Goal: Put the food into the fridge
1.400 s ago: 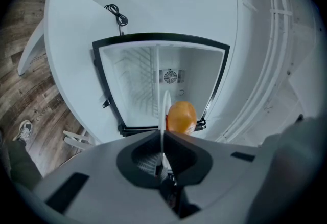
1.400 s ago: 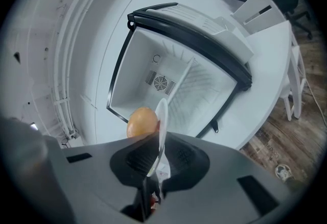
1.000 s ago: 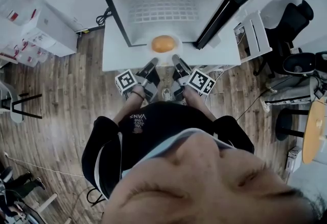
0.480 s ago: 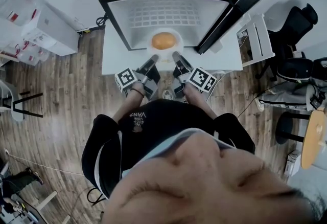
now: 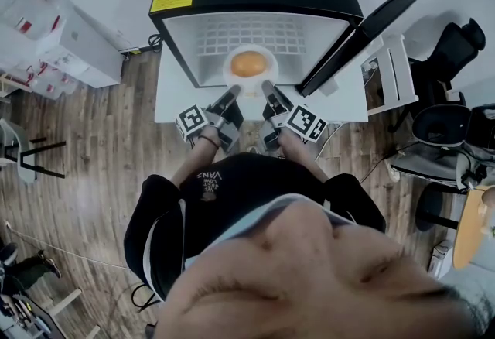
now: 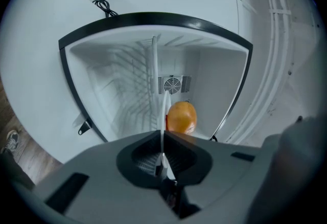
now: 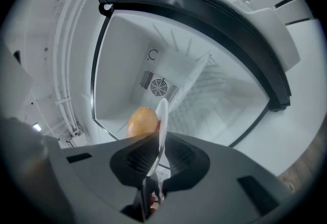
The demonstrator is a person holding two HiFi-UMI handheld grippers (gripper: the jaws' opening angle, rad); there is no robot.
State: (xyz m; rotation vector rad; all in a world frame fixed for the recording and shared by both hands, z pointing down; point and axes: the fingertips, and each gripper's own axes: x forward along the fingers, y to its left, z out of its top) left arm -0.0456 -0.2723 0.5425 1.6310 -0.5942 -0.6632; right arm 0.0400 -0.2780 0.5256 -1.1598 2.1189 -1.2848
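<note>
White plate [image 5: 249, 48] (food [image 5: 249, 64] aboard) clamped by left hand-held gripper [image 5: 233, 90], right hand-held gripper [image 5: 267, 85].

Bright, even room light, no hard glare. White inside of black-cased fridge [image 5: 263, 24] is brightest, w/ only faint soft shadows. Edge of thin white round plate [image 6: 165, 110] nearly blown out. Gripper views: heavy fisheye, black vignette at corners; grey bodies of left gripper [image 6: 162, 138] & right gripper [image 7: 156, 138] up close are soft. Head view bends at edges.
</note>
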